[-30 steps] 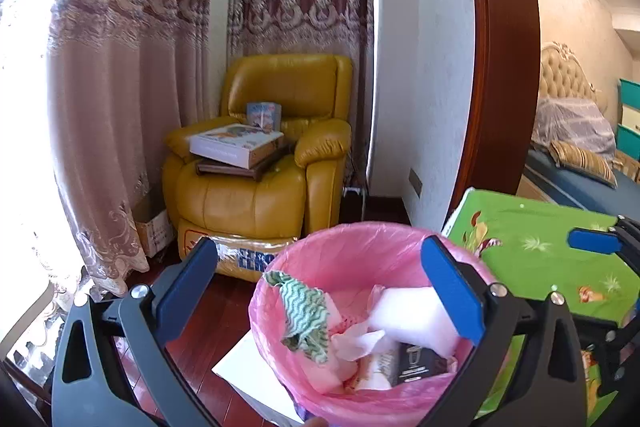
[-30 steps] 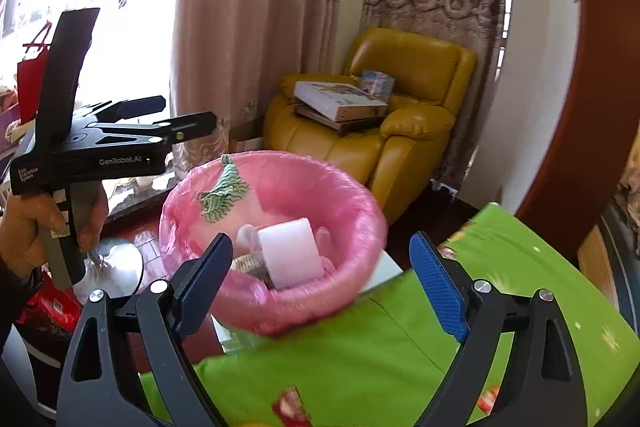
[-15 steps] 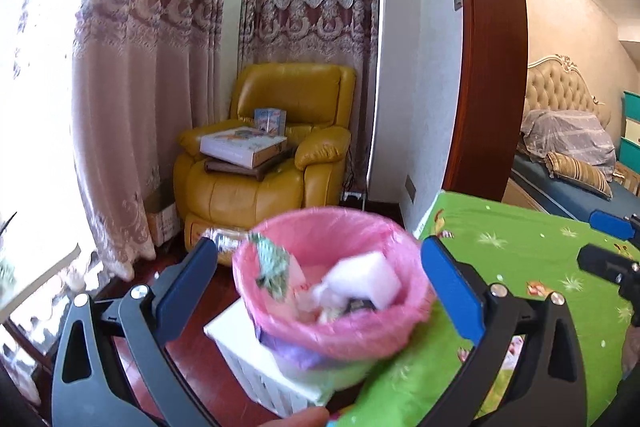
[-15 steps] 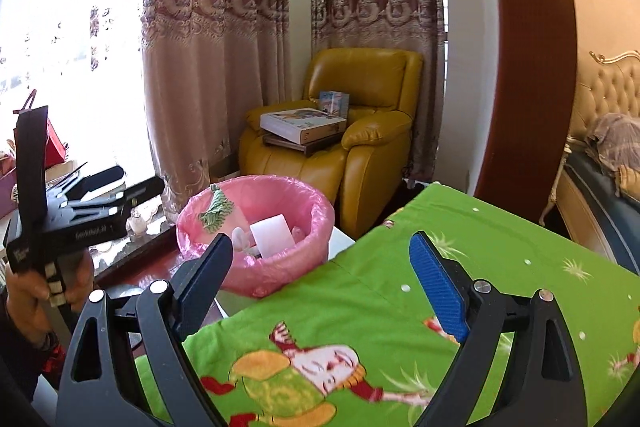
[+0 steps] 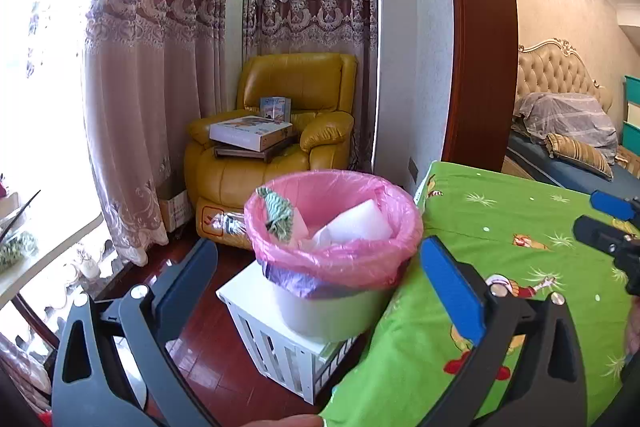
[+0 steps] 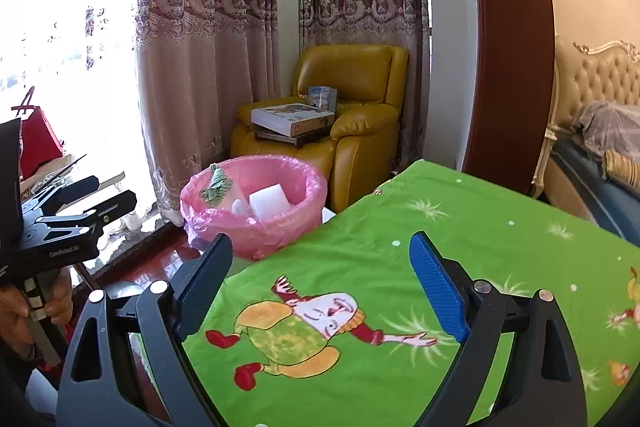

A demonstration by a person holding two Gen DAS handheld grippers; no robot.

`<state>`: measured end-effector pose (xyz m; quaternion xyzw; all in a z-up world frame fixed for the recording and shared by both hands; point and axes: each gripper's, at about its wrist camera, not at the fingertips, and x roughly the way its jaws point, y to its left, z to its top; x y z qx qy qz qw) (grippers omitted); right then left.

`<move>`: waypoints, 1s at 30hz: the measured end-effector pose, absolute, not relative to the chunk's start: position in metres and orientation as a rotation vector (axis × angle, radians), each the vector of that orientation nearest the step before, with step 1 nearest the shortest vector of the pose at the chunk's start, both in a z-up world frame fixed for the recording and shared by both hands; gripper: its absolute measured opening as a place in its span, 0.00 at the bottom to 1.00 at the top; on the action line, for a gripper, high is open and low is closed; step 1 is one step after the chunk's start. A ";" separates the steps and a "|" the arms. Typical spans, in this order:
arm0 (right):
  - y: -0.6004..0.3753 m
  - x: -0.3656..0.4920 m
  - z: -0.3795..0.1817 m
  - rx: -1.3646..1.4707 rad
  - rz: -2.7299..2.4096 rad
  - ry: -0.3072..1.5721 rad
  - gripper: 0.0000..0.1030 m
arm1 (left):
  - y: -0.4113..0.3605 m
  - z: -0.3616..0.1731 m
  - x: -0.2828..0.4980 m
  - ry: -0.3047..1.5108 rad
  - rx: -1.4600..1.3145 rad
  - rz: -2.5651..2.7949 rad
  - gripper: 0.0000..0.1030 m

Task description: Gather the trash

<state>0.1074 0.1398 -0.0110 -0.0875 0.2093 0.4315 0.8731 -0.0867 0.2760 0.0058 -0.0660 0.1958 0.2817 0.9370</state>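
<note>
Beside the green cartoon tablecloth (image 6: 460,239), your pink-lined trash bin (image 5: 334,227) sits on a white crate (image 5: 276,339) already holding a foam block (image 5: 356,223) and rag (image 5: 278,213), so both left gripper (image 5: 318,267) and right gripper (image 6: 320,279) hang spread wide and empty.

Yellow armchair (image 5: 280,147) holding boxes (image 5: 250,133); curtains (image 5: 160,67) behind.

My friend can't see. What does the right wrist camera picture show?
The open right gripper hangs over a green cartoon tablecloth, holding nothing. Beyond the table's edge stands a pink-lined trash bin with white scraps inside, before a yellow armchair; the left gripper shows at left.
</note>
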 end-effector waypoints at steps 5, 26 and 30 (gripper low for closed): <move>0.147 0.106 -0.024 -0.196 0.890 0.460 0.82 | 0.271 0.003 -0.098 0.403 -0.161 0.572 0.96; 0.149 0.096 -0.037 -0.199 0.877 0.462 0.82 | 0.237 -0.001 -0.105 0.406 -0.142 0.560 0.96; 0.146 0.095 -0.032 -0.177 0.886 0.454 0.82 | 0.235 0.002 -0.105 0.395 -0.096 0.589 0.96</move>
